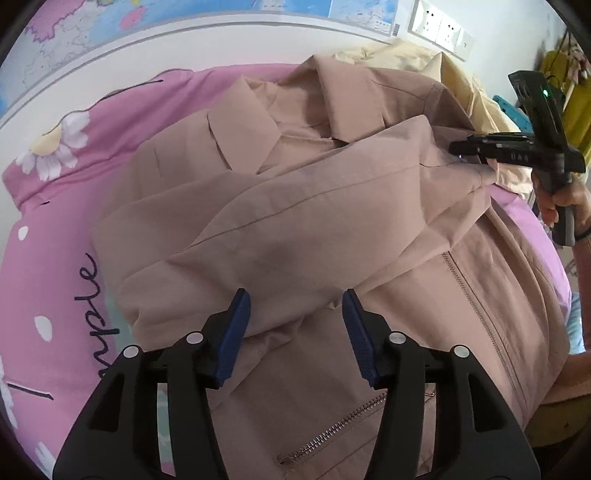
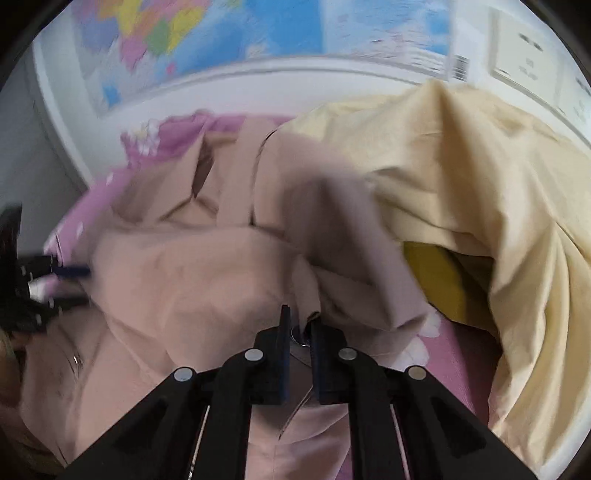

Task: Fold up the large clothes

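A beige zip-up jacket (image 1: 314, 206) lies spread on a pink bed sheet (image 1: 48, 258), collar toward the wall. One sleeve (image 1: 332, 206) is folded across its chest. My left gripper (image 1: 295, 301) hovers open just over the lower edge of that sleeve, its blue pads (image 1: 236, 332) apart and not pressing cloth. My right gripper (image 1: 461, 149), held by a hand (image 1: 561, 206), pinches the sleeve's cuff at the right. In the blurred right wrist view its jaws (image 2: 298, 325) stand nearly together with beige cloth and a metal snap (image 2: 297, 338) between them. The left gripper (image 2: 70, 284) shows at that view's left edge.
A pale yellow garment (image 2: 461, 177) is heaped at the back right beside the jacket, over something mustard-coloured (image 2: 443, 280). A wall with a map (image 1: 147, 22) and sockets (image 1: 439, 26) runs behind the bed. Pink sheet with daisy prints lies to the left.
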### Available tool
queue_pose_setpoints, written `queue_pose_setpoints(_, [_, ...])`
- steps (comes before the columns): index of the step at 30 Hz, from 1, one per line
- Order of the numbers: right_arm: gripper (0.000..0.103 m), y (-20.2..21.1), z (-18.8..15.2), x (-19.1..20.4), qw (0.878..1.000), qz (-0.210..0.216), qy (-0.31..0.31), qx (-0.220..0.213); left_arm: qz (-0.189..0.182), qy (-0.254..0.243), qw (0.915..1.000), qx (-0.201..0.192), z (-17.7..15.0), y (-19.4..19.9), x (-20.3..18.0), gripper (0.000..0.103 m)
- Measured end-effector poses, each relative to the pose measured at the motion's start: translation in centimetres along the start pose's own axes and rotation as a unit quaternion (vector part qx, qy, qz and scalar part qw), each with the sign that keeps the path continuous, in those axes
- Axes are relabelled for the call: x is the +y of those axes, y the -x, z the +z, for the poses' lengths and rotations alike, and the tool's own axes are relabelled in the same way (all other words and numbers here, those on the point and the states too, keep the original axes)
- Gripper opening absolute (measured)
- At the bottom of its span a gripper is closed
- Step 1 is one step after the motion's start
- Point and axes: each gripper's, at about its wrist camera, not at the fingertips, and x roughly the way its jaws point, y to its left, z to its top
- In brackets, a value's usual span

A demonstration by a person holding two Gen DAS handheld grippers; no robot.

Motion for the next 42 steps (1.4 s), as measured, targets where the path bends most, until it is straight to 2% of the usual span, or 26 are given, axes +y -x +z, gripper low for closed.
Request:
queue_pose_setpoints(2, [0.023,0.2,0.1,-1.0,1.000,-0.015,-0.022,-0.002,-0.007,0.014,0.9998,-0.011,-0.1,0.7,0.4,0.056])
queue_pose_setpoints(4, [0.023,1.4,0.0,-1.3,0.999,-0.013,-0.033,-0.021,-0.009,0.038,0.9987,-0.033,-0.7,2.5,1.2,0.062])
queue_pose_setpoints(6, [0.029,3.4,-0.2,-0.6,0.998,-0.006,-0.022,-0.053,-0.002,0.049,0.9976,-0.048,-1.3,3.9,1.9,0.068])
queue_pose_setpoints(8, [0.037,5.0,-0.4,0.4,0.997,-0.001,-0.006,-0.080,0.005,0.058,0.9966,-0.059,-2.2,5.3,2.6,0.070])
queue_pose_setpoints(10, [0.040,5.6,-0.6,2.3,0.995,0.023,0.022,-0.092,0.019,0.073,0.9955,-0.057,-3.1,6.0,3.3,0.074])
queue_pose_setpoints(12, [0.043,4.1,-0.6,4.9,0.994,0.030,0.067,-0.077,0.021,0.095,0.9942,-0.047,-3.9,5.9,4.1,0.076])
queue_pose_setpoints(14, [0.043,1.7,-0.6,6.3,0.995,0.026,0.086,-0.047,0.021,0.112,0.9928,-0.036,-5.2,5.7,4.8,0.076])
queue_pose_setpoints(16, [0.043,-1.1,-0.9,6.6,0.996,0.004,0.091,-0.017,0.013,0.126,0.9916,-0.025,-6.2,5.4,5.2,0.076])
queue_pose_setpoints(18, [0.036,-3.8,-1.1,5.9,0.995,-0.035,0.091,0.002,-0.006,0.139,0.9903,-0.007,-7.6,5.2,5.5,0.076])
queue_pose_setpoints(19, [0.035,-4.5,-1.3,5.3,0.996,-0.031,0.081,0.010,-0.011,0.145,0.9894,0.000,-8.2,5.1,5.5,0.076])
queue_pose_setpoints(22, [0.037,-3.9,-1.4,4.0,0.999,0.001,0.039,0.008,-0.035,0.154,0.9873,0.018,-9.7,4.9,5.2,0.076])
queue_pose_setpoints(26, [0.061,0.5,-2.4,3.4,0.999,0.040,0.019,-0.027,-0.056,0.150,0.9870,0.010,-11.1,5.7,4.1,0.078])
queue_pose_setpoints(28, [0.066,3.1,-3.8,2.5,0.997,0.063,0.003,-0.040,-0.074,0.155,0.9852,0.010,-11.7,5.8,3.8,0.079])
queue_pose_setpoints(30, [0.078,5.3,-5.7,1.5,0.994,0.089,-0.028,-0.049,-0.082,0.152,0.9849,0.010,-12.3,6.0,3.1,0.083])
queue_pose_setpoints(31, [0.081,5.9,-6.6,1.2,0.993,0.097,-0.041,-0.047,-0.085,0.149,0.9852,0.009,-12.5,6.1,2.8,0.084])
queue_pose_setpoints(38, [0.084,6.8,-15.0,-0.4,0.985,0.131,-0.114,0.016,-0.143,0.132,0.9808,0.010,-14.5,6.8,0.7,0.095])
queue_pose_setpoints(42, [0.084,6.8,-17.9,1.0,0.977,0.176,-0.118,0.027,-0.195,0.139,0.9708,0.004,-15.7,7.1,-0.4,0.097])
